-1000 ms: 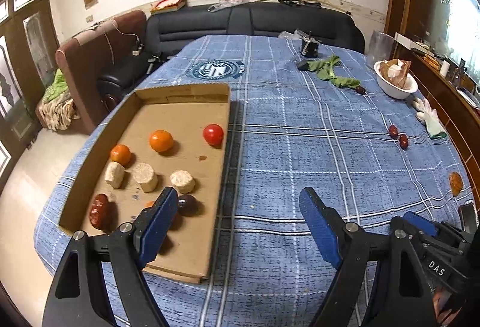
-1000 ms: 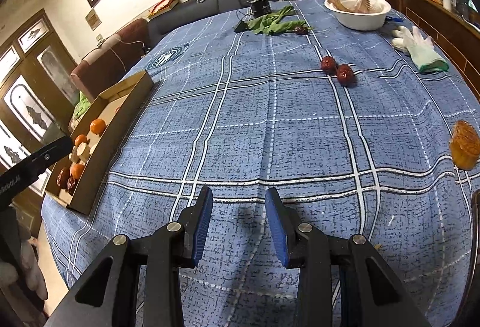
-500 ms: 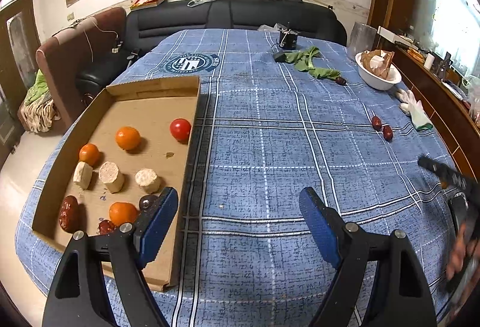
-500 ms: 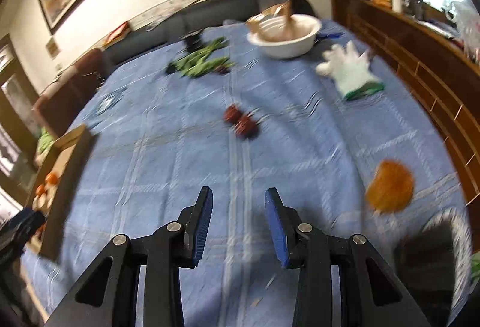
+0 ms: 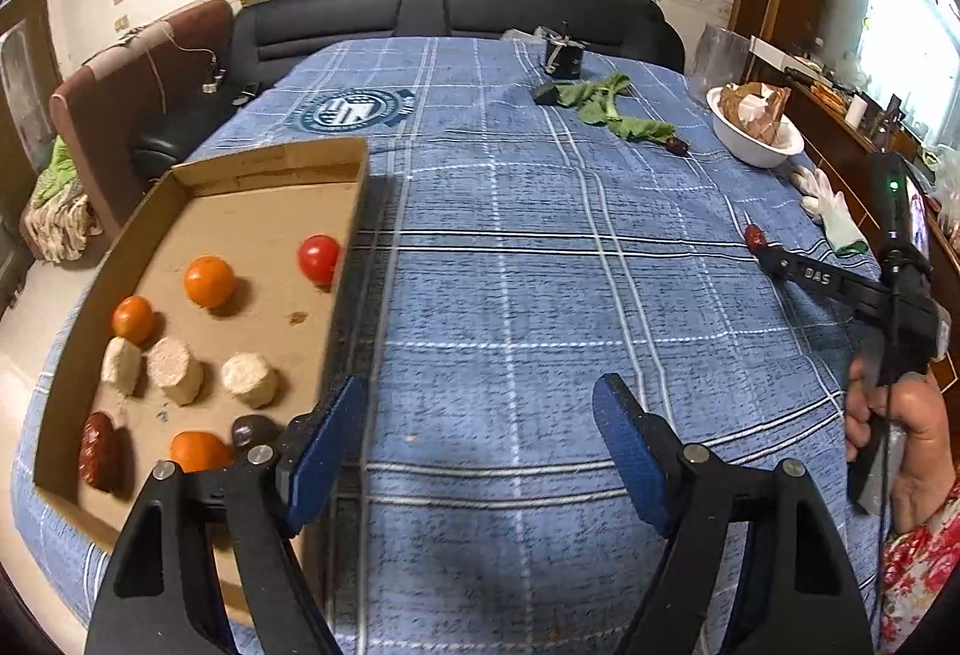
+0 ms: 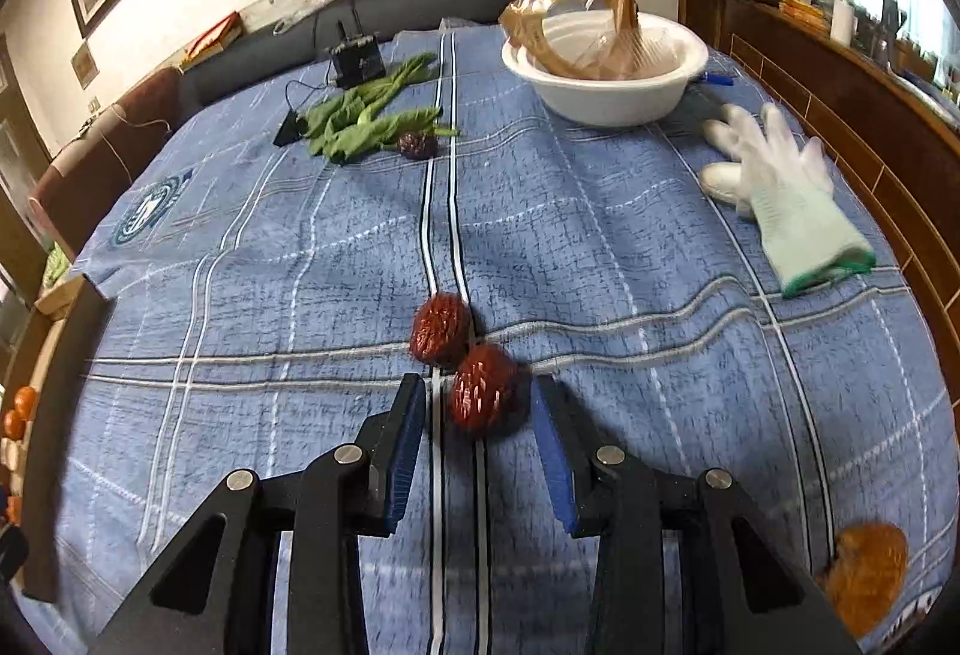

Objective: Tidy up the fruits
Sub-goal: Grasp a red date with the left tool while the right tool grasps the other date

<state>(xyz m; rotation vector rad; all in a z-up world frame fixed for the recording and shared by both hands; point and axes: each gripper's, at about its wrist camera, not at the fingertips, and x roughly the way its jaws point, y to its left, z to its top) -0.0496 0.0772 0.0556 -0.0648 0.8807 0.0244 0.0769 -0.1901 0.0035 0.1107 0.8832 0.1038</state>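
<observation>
Two red wrinkled dates lie on the blue checked tablecloth. The near date [image 6: 483, 395] sits between the open fingers of my right gripper [image 6: 480, 430], untouched; the far date [image 6: 440, 335] lies just beyond, against it. A third dark date [image 6: 418, 144] lies by the greens. My left gripper [image 5: 477, 442] is open and empty above the cloth, beside the cardboard tray [image 5: 273, 169]. The tray holds oranges [image 5: 208, 281], a red tomato [image 5: 318, 259], pale round cakes [image 5: 249, 379] and dark dates [image 5: 99, 451]. The right gripper also shows in the left wrist view [image 5: 774, 259].
A white bowl [image 6: 606, 72] with a brown bag stands at the back right. White gloves [image 6: 780, 193] lie right. Green leaves [image 6: 366, 117] and a small black device [image 6: 357, 60] lie at the back. An orange-brown round item [image 6: 864, 574] lies near right. A sofa stands beyond the table.
My right gripper has swung right and forward across the table to the two red dates, and the near date now lies between its fingers. The left gripper has shifted slightly right of the tray.
</observation>
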